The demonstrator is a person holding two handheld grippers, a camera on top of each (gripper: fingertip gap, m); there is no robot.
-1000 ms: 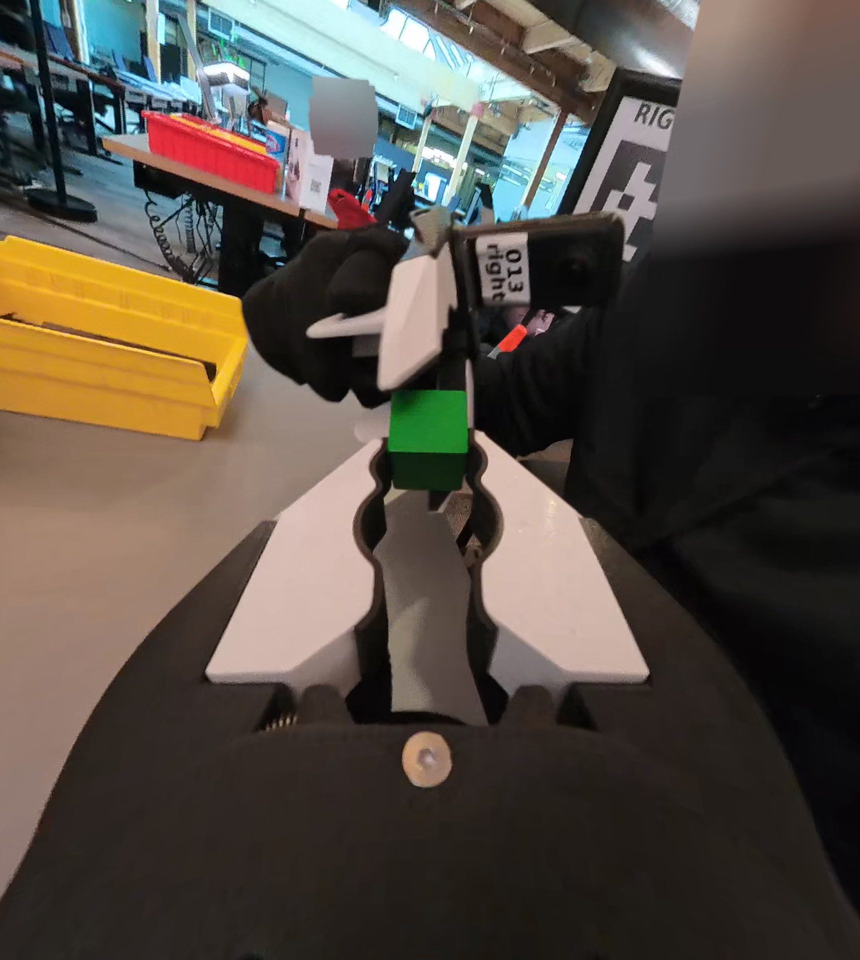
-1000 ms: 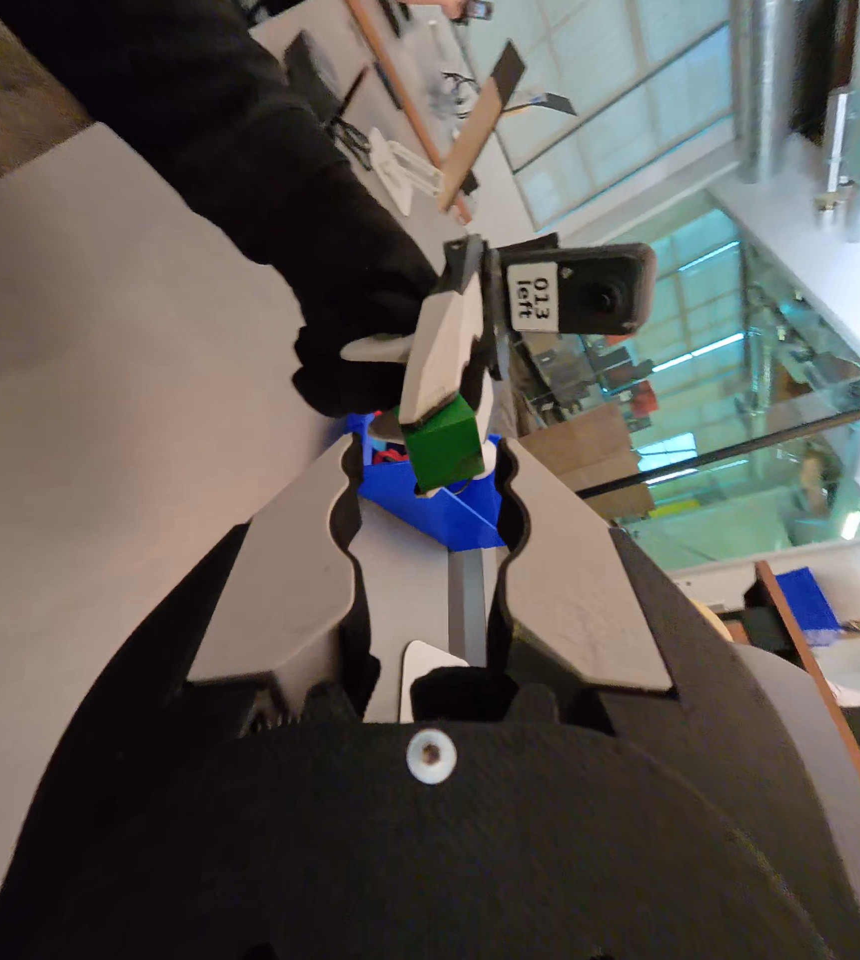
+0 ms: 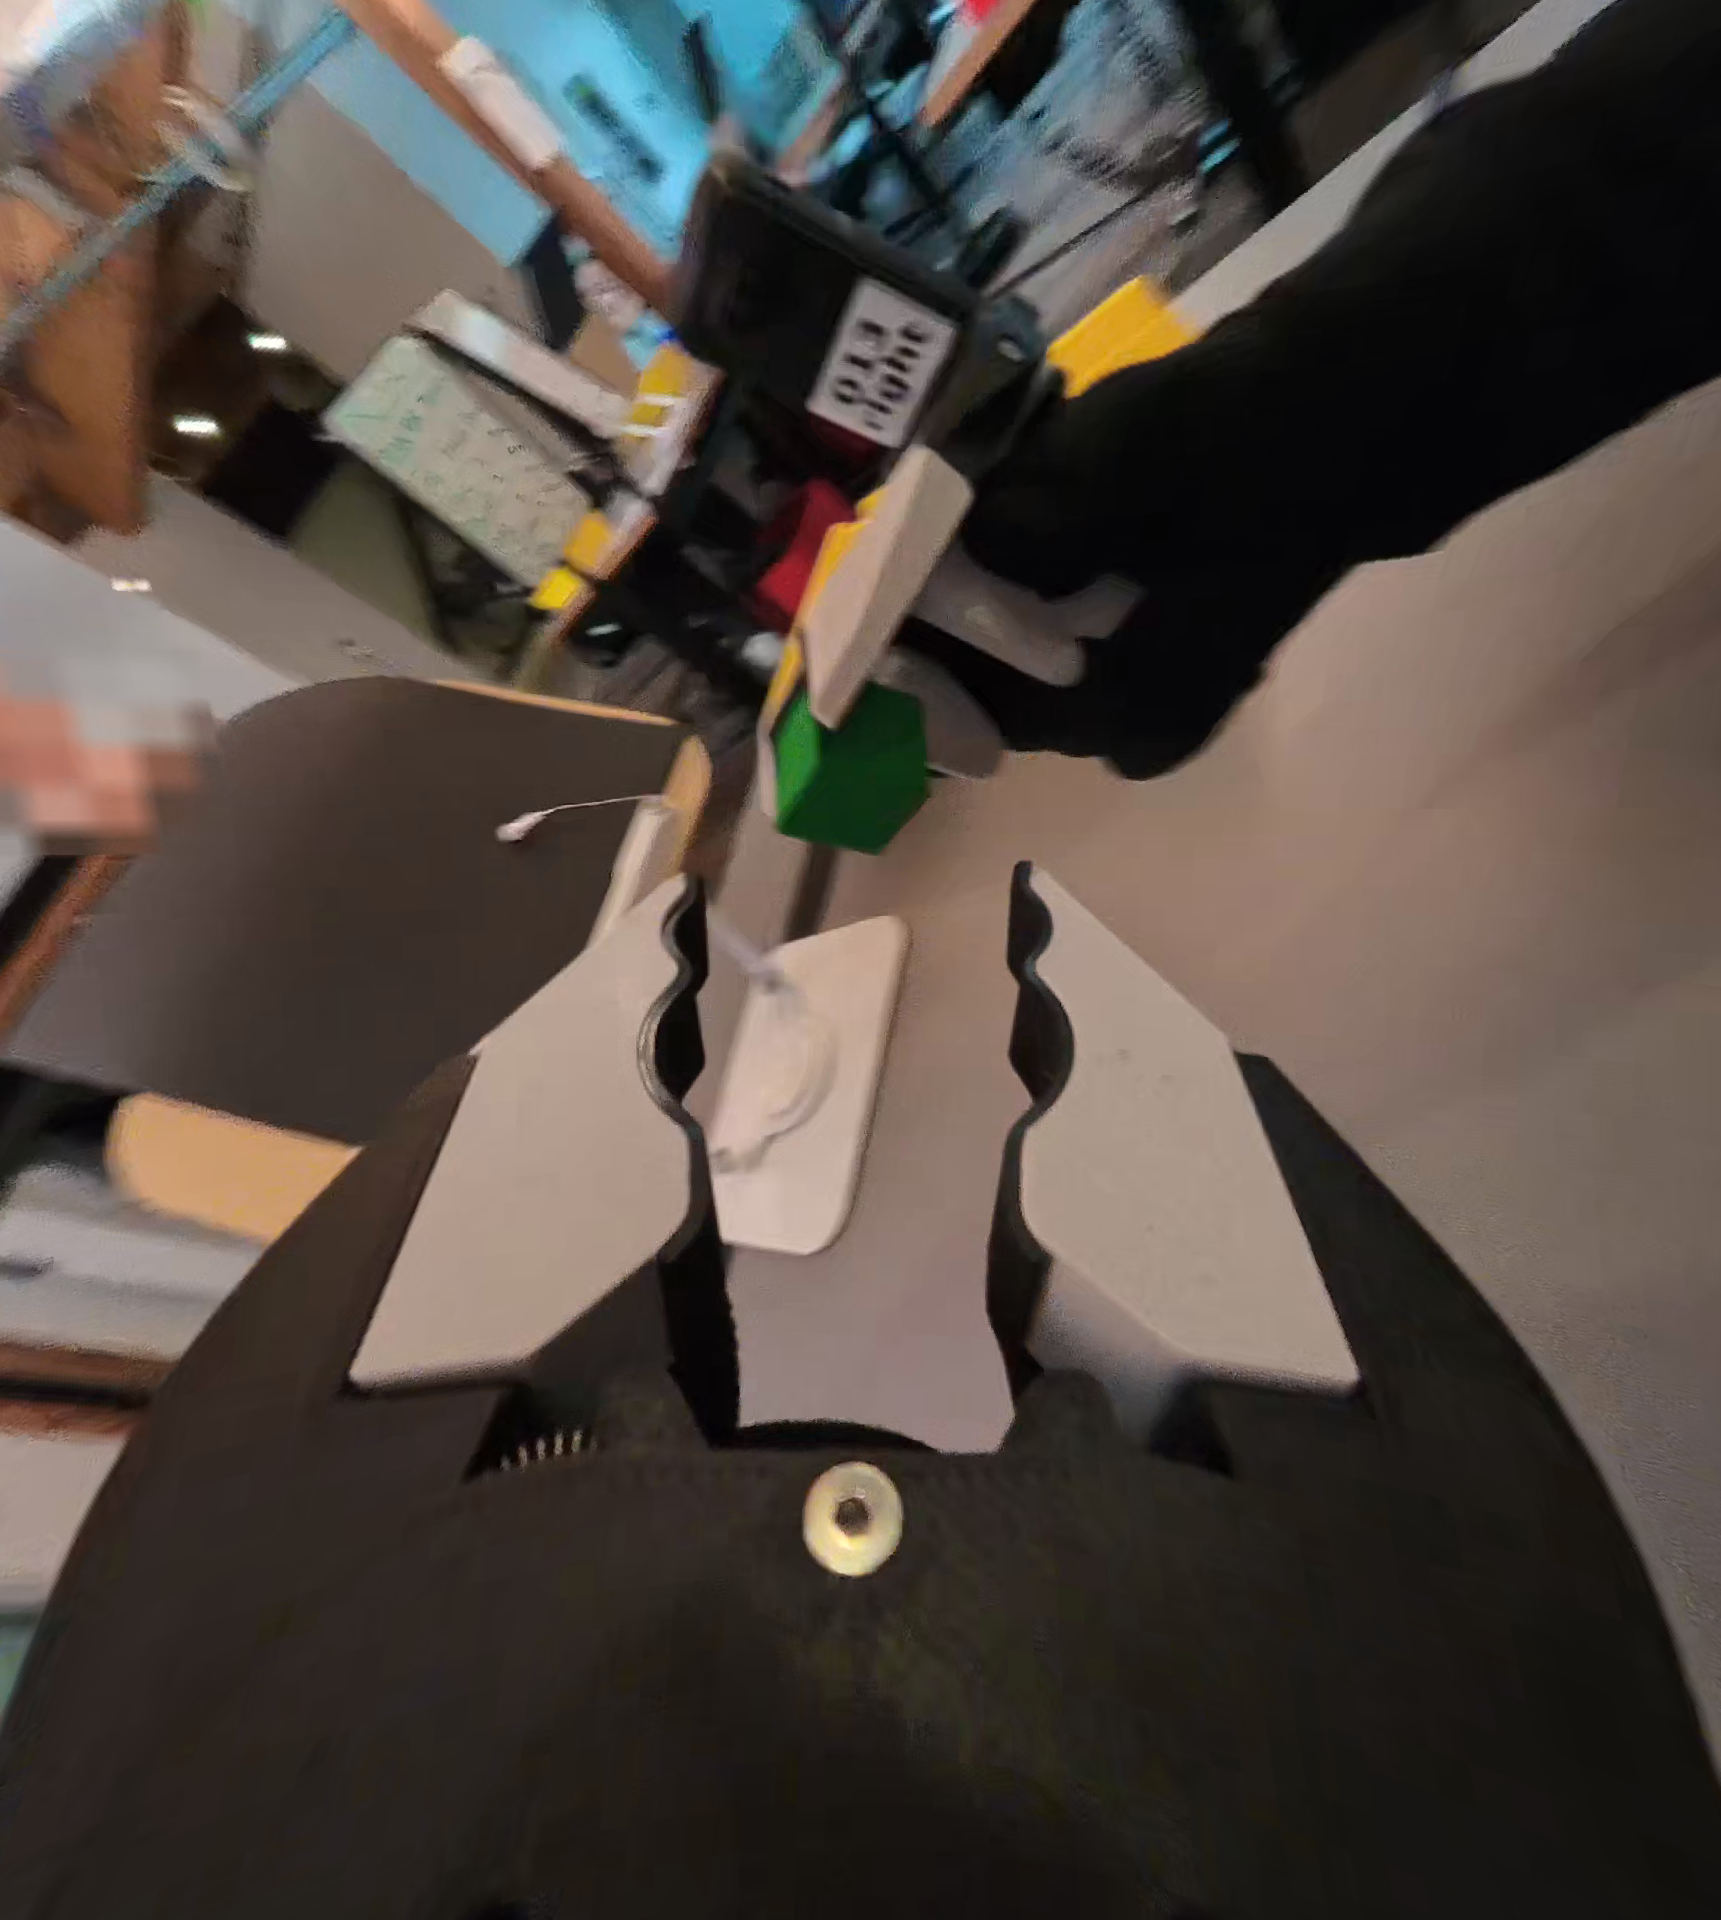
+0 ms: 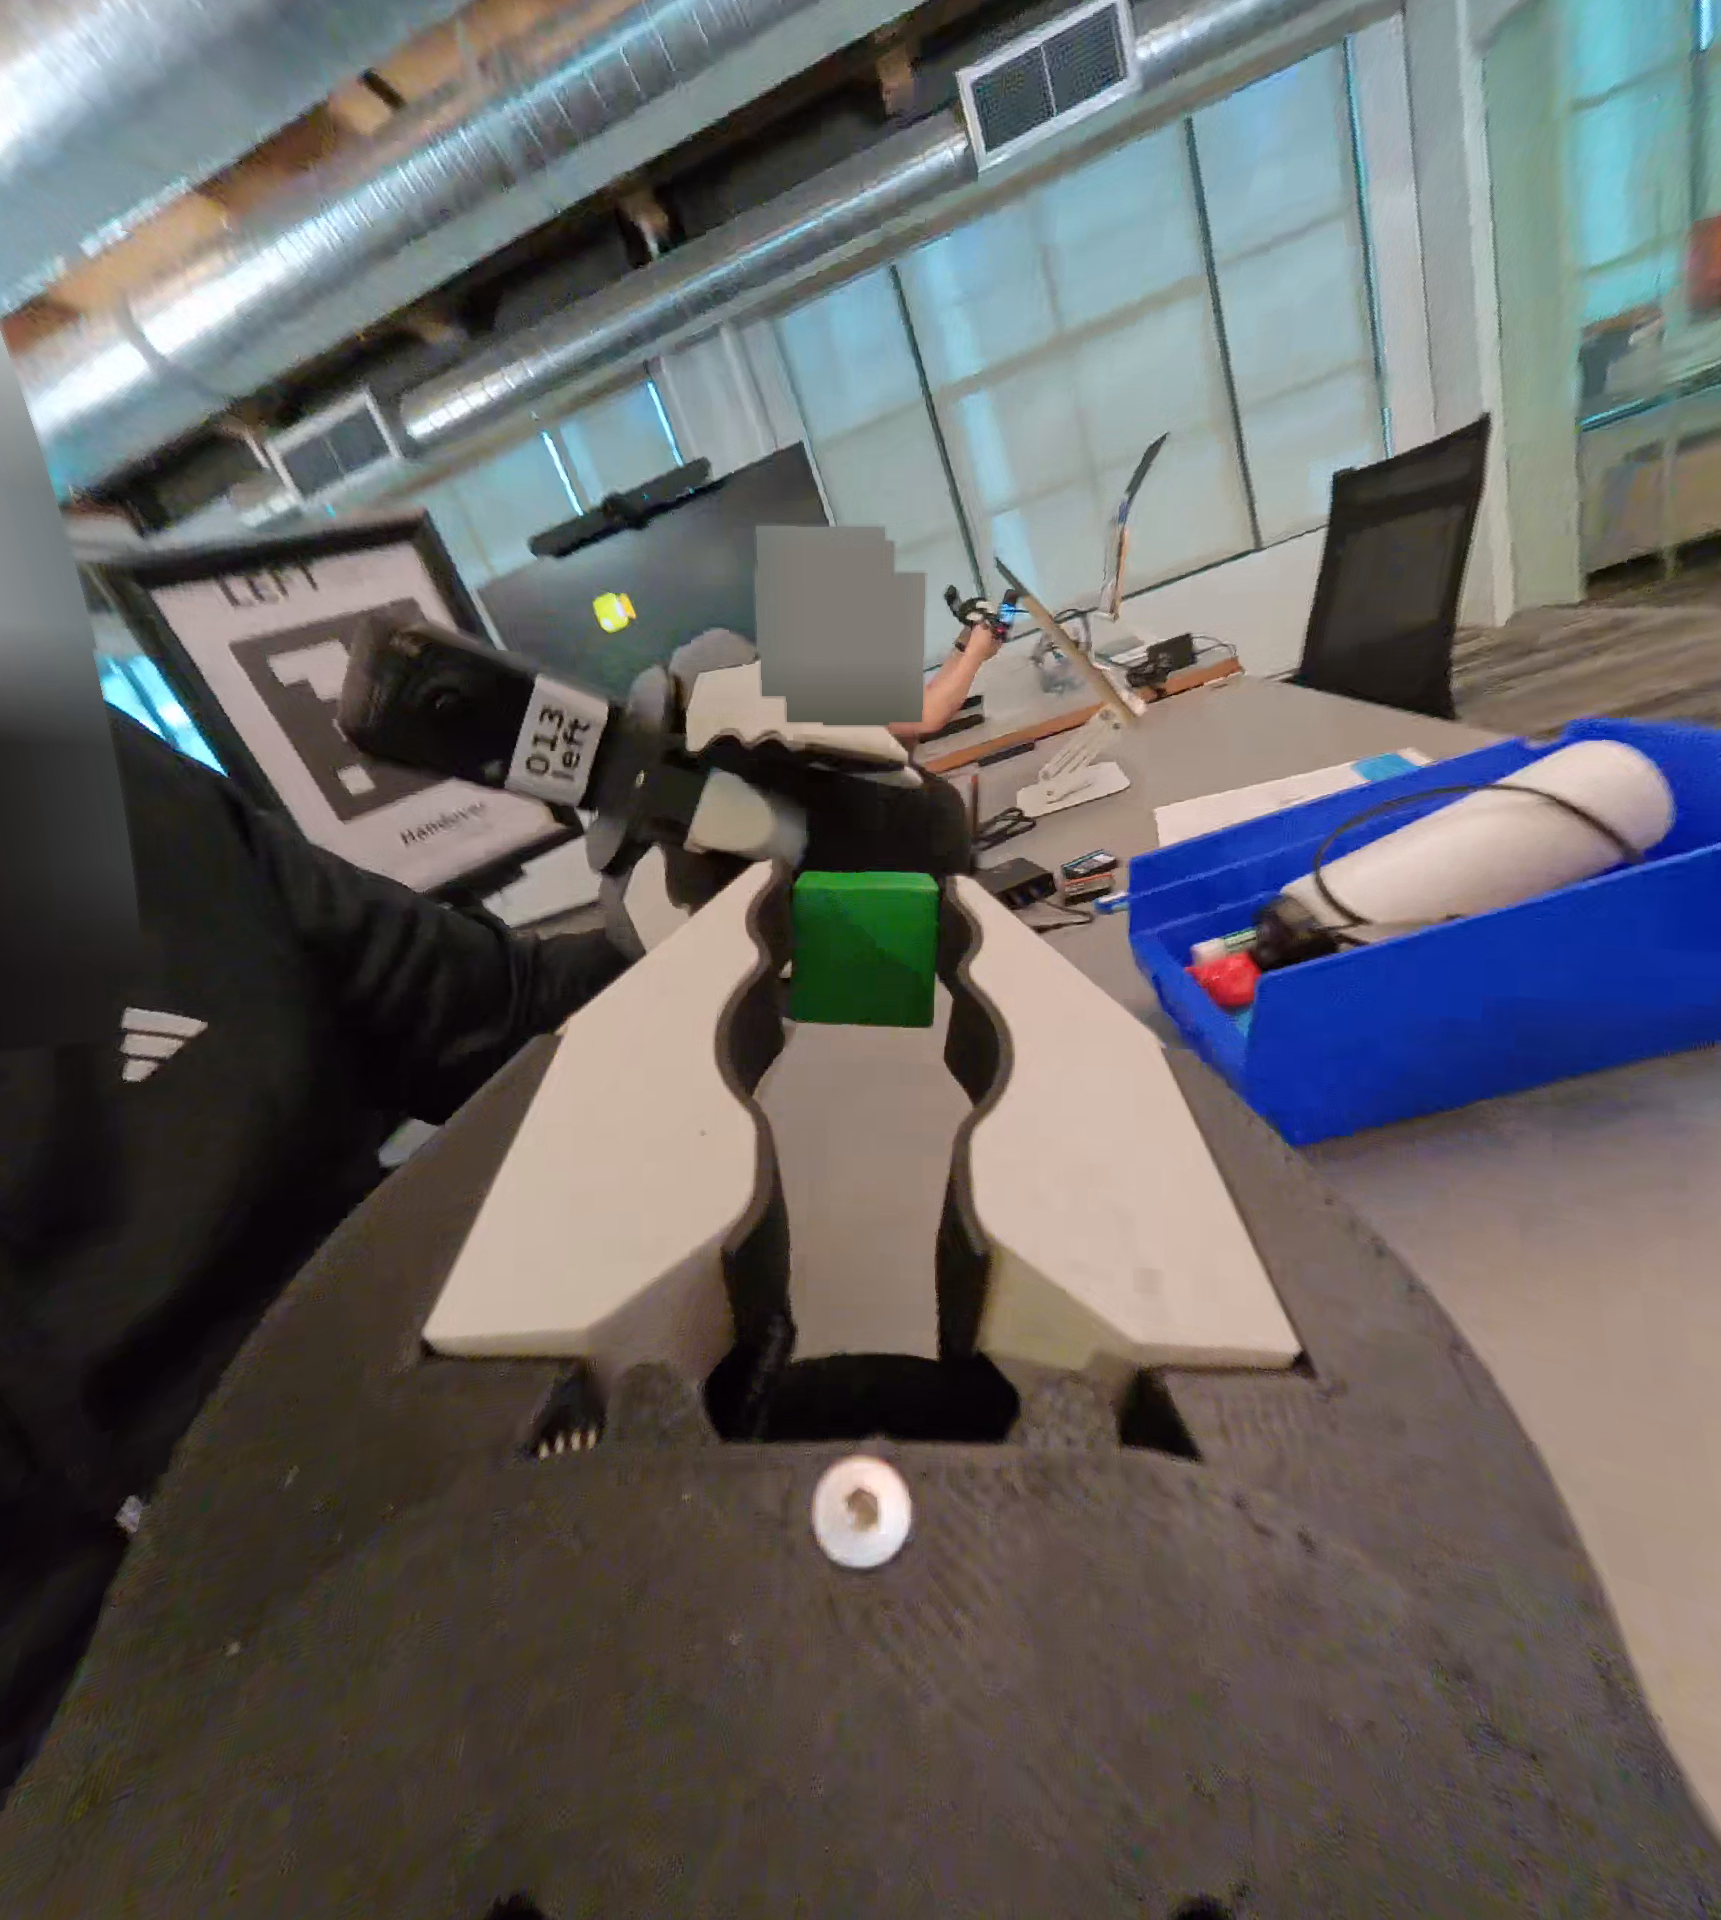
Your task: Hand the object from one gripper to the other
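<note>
Right gripper (image 4: 861,925) clamps smooth green cube (image 4: 864,961); left gripper (image 3: 851,935) spread, empty.

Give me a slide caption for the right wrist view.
Right gripper clamps the green block beside a blue bin.
</note>
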